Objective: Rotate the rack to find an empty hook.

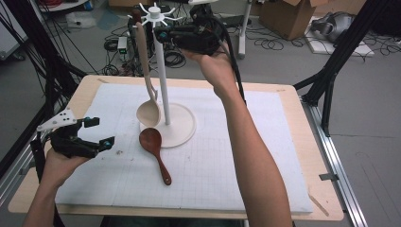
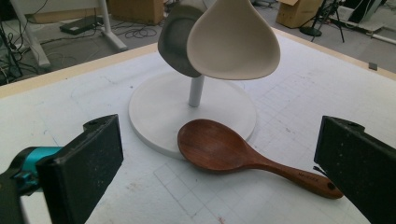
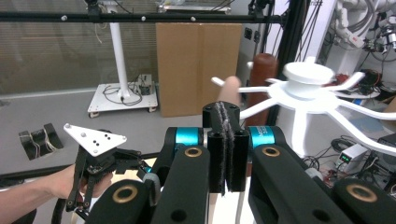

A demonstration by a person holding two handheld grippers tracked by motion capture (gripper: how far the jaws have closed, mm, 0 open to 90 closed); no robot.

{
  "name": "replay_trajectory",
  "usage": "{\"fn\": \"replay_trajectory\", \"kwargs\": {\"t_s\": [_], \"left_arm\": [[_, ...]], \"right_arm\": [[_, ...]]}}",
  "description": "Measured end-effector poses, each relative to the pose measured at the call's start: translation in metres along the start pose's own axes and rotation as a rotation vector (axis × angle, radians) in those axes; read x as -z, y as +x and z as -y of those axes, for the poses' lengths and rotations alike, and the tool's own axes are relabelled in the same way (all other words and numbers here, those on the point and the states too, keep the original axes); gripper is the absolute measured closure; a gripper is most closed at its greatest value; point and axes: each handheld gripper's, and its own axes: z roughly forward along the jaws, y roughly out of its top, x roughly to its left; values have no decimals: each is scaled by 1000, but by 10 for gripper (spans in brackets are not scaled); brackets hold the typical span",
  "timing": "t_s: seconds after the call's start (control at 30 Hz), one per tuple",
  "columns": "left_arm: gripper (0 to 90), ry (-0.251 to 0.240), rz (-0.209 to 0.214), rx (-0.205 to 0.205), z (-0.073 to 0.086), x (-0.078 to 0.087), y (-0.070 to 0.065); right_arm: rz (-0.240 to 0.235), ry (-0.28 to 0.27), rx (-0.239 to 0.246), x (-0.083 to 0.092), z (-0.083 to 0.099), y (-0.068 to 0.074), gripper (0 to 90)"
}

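Observation:
A white hook stand [image 1: 161,71] rises from a round base [image 1: 182,127] on the mat. A pale wooden spoon [image 1: 144,71] hangs from one of its top hooks, bowl down [image 2: 233,42]. A darker spoon bowl [image 2: 175,42] hangs just behind it. A dark brown spoon [image 1: 155,152] lies flat on the mat, its bowl on the base's edge [image 2: 215,147]. My right gripper [image 1: 160,34] is held high beside the hooks, shut with its pads together [image 3: 225,140] and nothing between them. My left gripper [image 1: 100,132] stays low at the mat's left, open and facing the brown spoon.
The white mat [image 1: 236,156] covers a wooden table [image 1: 293,94]. Black frame posts [image 1: 340,52] stand at the right, cables and a cardboard box [image 1: 288,16] lie on the floor behind. The stand's spokes [image 3: 355,116] spread close to my right gripper.

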Motion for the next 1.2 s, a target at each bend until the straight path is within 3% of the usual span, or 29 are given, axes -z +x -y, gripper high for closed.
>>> {"fn": "replay_trajectory", "kwargs": {"t_s": [0.23,0.47,0.63,1.2], "left_arm": [[17,-8,-1,3,-1,3,0],[17,-9,-5,4,0,5,1],[17,-6,-2,2,-1,3,1],[17,7,4,13,2,1,4]], "right_arm": [[-8,21,23,-10,-1,6,897],[-8,-1,18,4,6,7,880],[-6,-8,-18,14,17,7,771],[63,18,-72,33,67,24,420]]}}
